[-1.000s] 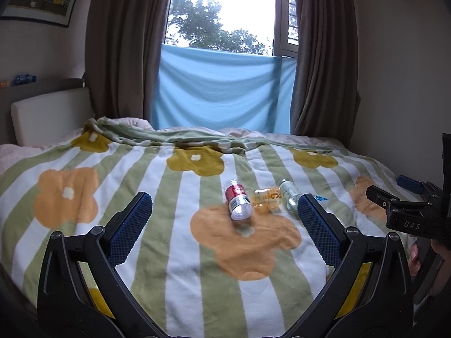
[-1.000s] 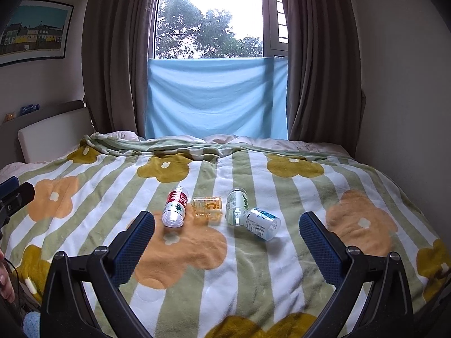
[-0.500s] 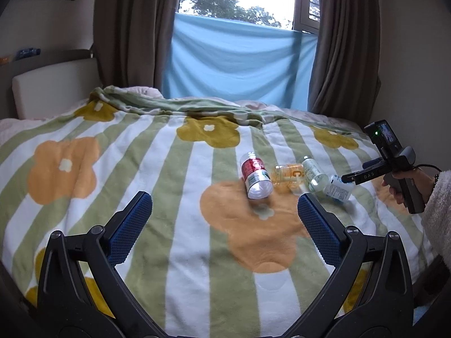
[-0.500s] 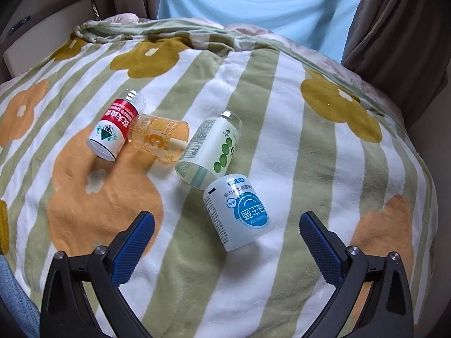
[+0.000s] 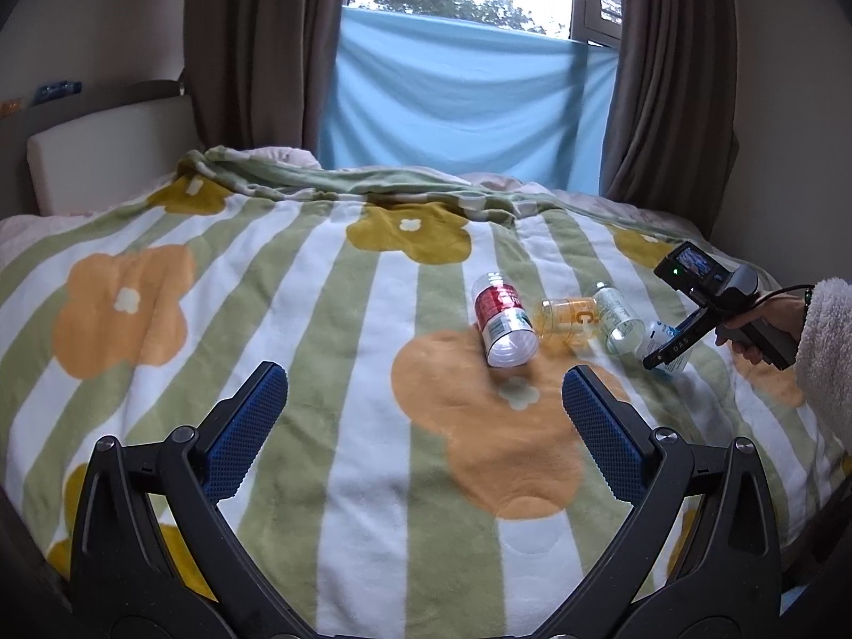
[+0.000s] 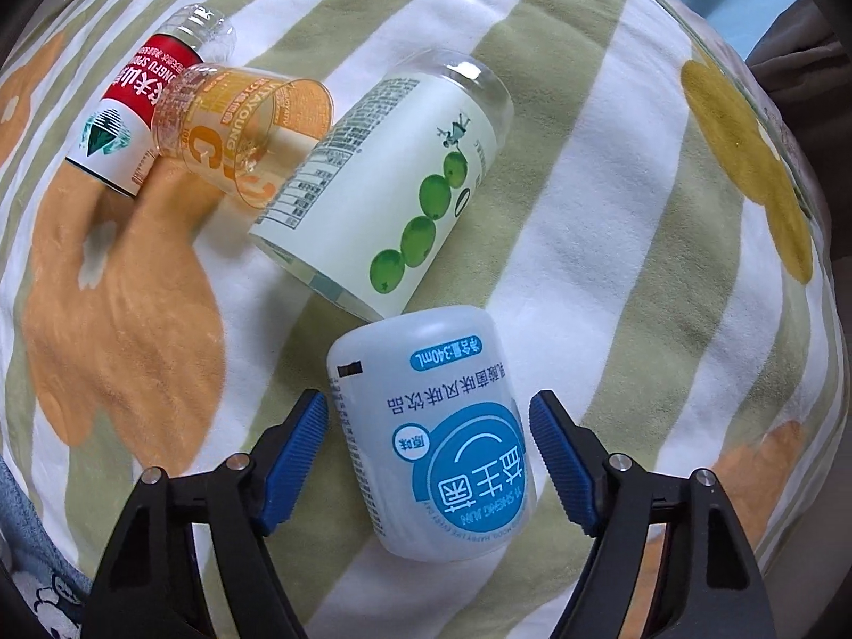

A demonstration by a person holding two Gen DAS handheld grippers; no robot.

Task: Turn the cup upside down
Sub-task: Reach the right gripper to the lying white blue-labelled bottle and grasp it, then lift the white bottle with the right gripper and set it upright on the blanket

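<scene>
— Hovering low over the bed (image 6: 612, 245), my right claw (image 6: 428, 447) is standing wide, a blue pad (image 6: 298, 452) on either side of the white cup with the blue label (image 6: 431, 442). Neither pad is quite touching it, as far as I can tell.

— And how is that cup lying?

— It is lying on its side on the striped blanket (image 5: 330, 373), just beside the green-dotted cup (image 6: 394, 202). That one is lying tipped over too, with the orange cup (image 6: 239, 128) and the red-labelled cup (image 6: 144, 106) further to my left, those two touching each other.

— What is your left claw doing?

— My left claw (image 5: 423, 420) is hanging open and empty, well back from the row of cups. From there I am seeing my right hand (image 5: 756, 330) gripping the handle, the fluffy sleeve (image 5: 822, 362) reaching in from the right edge.
</scene>
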